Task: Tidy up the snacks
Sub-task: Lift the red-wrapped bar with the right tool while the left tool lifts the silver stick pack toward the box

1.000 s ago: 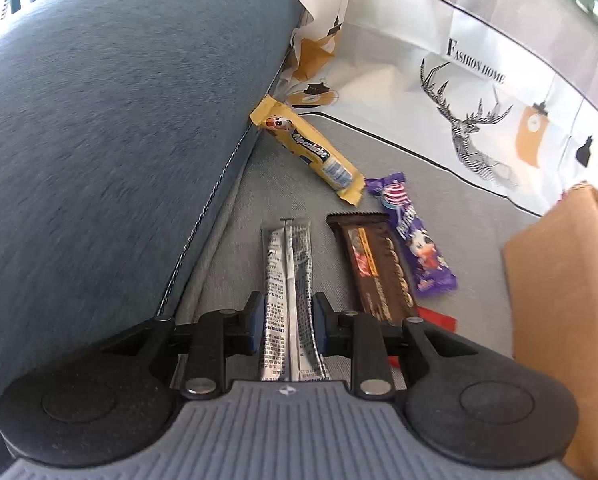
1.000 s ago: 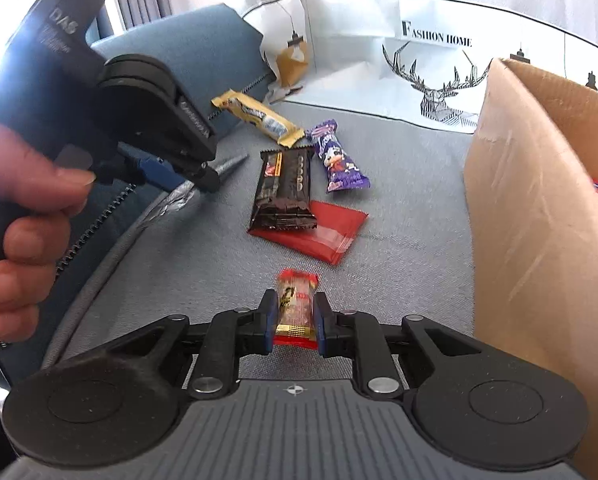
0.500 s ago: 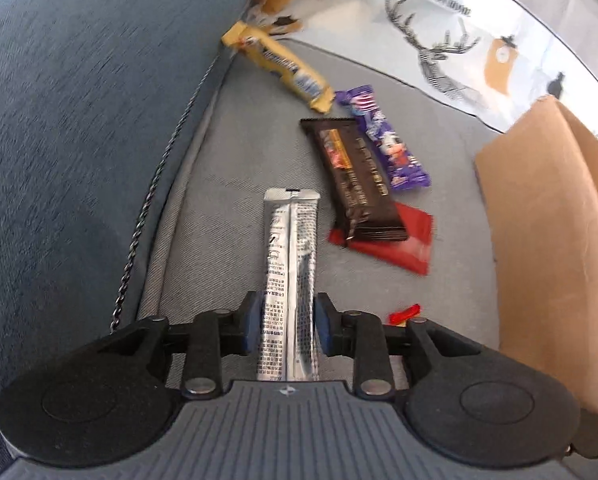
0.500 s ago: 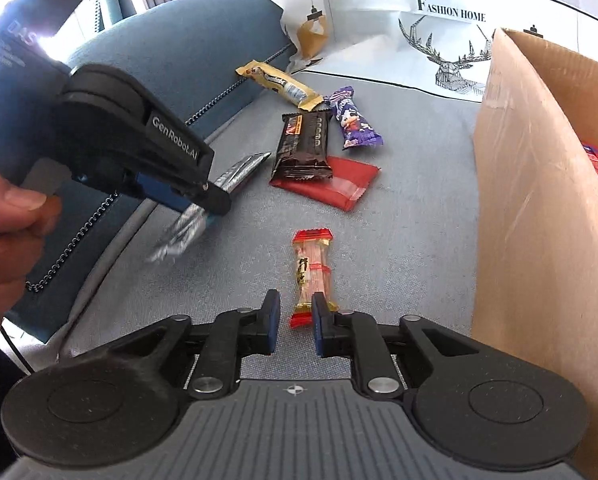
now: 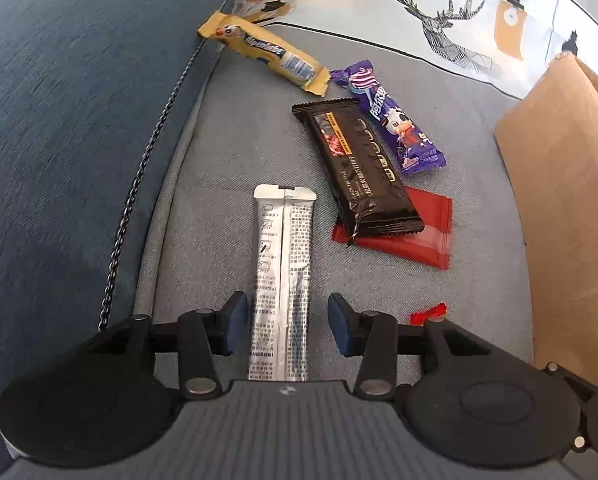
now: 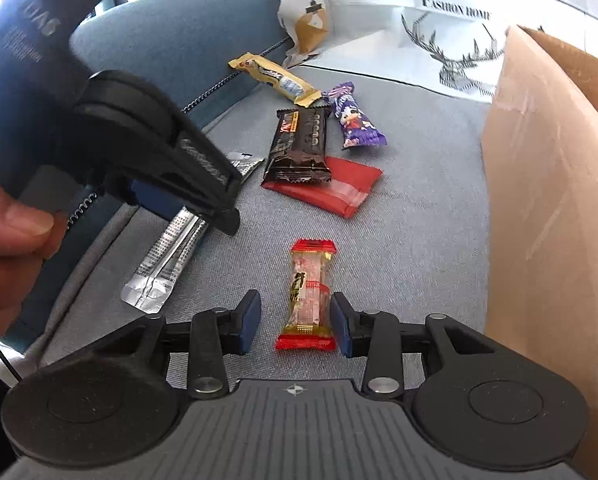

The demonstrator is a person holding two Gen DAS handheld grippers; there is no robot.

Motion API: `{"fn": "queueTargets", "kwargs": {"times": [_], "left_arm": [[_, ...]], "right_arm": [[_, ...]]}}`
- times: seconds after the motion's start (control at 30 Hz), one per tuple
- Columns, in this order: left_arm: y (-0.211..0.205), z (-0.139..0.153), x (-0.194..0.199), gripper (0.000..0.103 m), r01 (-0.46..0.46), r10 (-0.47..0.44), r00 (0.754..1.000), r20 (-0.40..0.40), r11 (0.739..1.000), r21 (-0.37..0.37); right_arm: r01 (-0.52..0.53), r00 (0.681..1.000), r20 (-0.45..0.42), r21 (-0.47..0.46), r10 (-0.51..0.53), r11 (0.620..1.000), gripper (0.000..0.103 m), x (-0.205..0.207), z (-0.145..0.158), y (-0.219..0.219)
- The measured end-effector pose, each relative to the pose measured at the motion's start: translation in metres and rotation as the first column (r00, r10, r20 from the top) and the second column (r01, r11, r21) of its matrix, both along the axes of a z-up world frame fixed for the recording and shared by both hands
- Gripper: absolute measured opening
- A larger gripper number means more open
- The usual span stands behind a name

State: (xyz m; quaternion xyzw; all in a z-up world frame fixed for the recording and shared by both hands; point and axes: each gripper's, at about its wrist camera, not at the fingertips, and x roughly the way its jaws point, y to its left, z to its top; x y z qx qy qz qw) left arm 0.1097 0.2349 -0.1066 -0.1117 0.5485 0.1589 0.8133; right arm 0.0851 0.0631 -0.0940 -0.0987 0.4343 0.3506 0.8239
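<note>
The left hand-held gripper (image 5: 283, 326) had just been opening, and its jaws stood apart on either side of the silver stick packet (image 5: 282, 276), clear of it, the packet lying flat on the grey sofa seat (image 5: 479, 152). The right hand-held gripper (image 6: 295, 322) had just been opening as well: its jaws were parted around the small red-ended candy (image 6: 309, 294), which lay on the seat with a gap on its left side; on its right I couldn't tell touch from gap. Farther off, the black chocolate bar (image 5: 357, 168) lay partly on top of a red packet (image 5: 411, 236), with the purple candy bar (image 5: 395, 120) just to its right and the yellow bar (image 5: 265, 54) at the far left by the blue cushion (image 5: 67, 112). The cardboard box (image 5: 567, 200) stood on the right.
</note>
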Motion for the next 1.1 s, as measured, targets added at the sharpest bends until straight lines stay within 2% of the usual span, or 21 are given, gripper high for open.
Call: {"fn": "queueTargets", "kwargs": {"times": [0.03,0.1,0.17,0.27,0.4,0.6,0.87,1.1], "left_arm": [[-0.002,0.000,0.001,0.048,0.006,-0.006,1.000,-0.002,1.000,0.012],[-0.004,0.000,0.003,0.044,0.016,-0.015,1.000,-0.002,1.000,0.027],[-0.007,0.001,0.003,0.034,0.024,-0.024,1.000,-0.001,0.999,0.046],[-0.010,0.001,0.004,0.028,0.038,-0.038,0.999,0.002,0.998,0.059],[-0.008,0.006,0.000,0.026,0.010,-0.011,1.000,0.023,0.998,0.066],[-0.007,0.026,-0.009,0.026,-0.037,0.030,0.992,0.123,0.998,0.053],[-0.014,0.060,-0.025,0.026,-0.077,0.060,0.969,0.239,0.995,0.064],[-0.020,0.081,-0.030,0.026,-0.083,0.060,0.956,0.286,0.994,0.069]], "right_arm": [[-0.006,1.000,0.007,-0.007,0.006,1.000,0.040,-0.001,0.000,0.001],[-0.015,1.000,0.027,-0.024,0.016,1.000,0.032,-0.002,-0.001,0.002],[-0.016,0.999,0.045,-0.040,0.018,0.999,0.025,-0.003,-0.001,0.002],[-0.010,0.999,0.049,-0.042,0.012,0.999,0.019,-0.002,-0.001,0.000],[-0.002,0.998,0.056,-0.023,0.003,1.000,0.018,-0.002,0.003,-0.003],[0.005,0.993,0.114,0.045,-0.010,0.999,0.018,-0.009,0.021,-0.013],[0.006,0.982,0.186,0.108,-0.026,0.994,0.018,-0.020,0.054,-0.021],[-0.012,0.964,0.265,0.130,-0.023,0.991,0.018,-0.025,0.085,-0.039]]}}
